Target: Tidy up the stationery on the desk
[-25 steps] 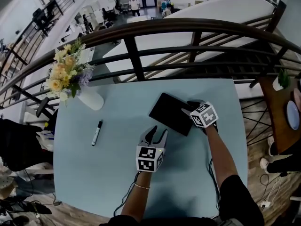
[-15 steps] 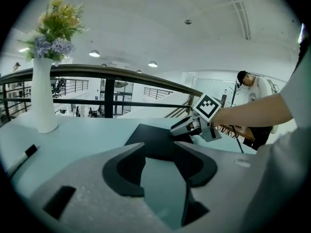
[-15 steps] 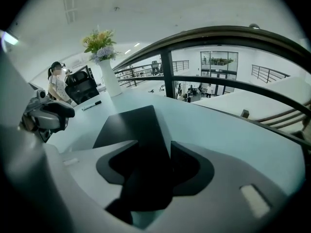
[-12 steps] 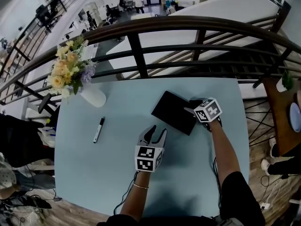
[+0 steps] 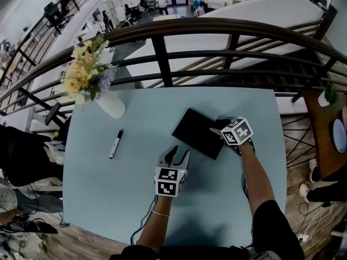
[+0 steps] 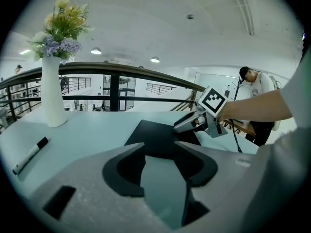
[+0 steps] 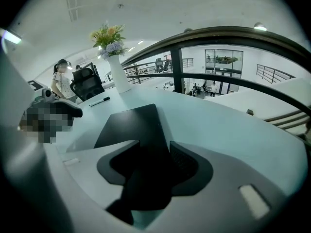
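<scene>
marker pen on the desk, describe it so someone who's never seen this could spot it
On the pale blue table, find the white vase of flowers at the far left corner. Just nearer the person lies the marker pen: slim, white, black-capped, unlike the broad black notebook to its right.

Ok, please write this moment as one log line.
right gripper: open, jaws around black notebook corner | left gripper: open, empty | marker: on desk

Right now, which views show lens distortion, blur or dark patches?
Head view: railing bows from the wide lens, desk sharp. Left gripper view: black round vignette, near left gripper soft. Right gripper view: same vignette; notebook is featureless black, mosaic patch at left.
</scene>
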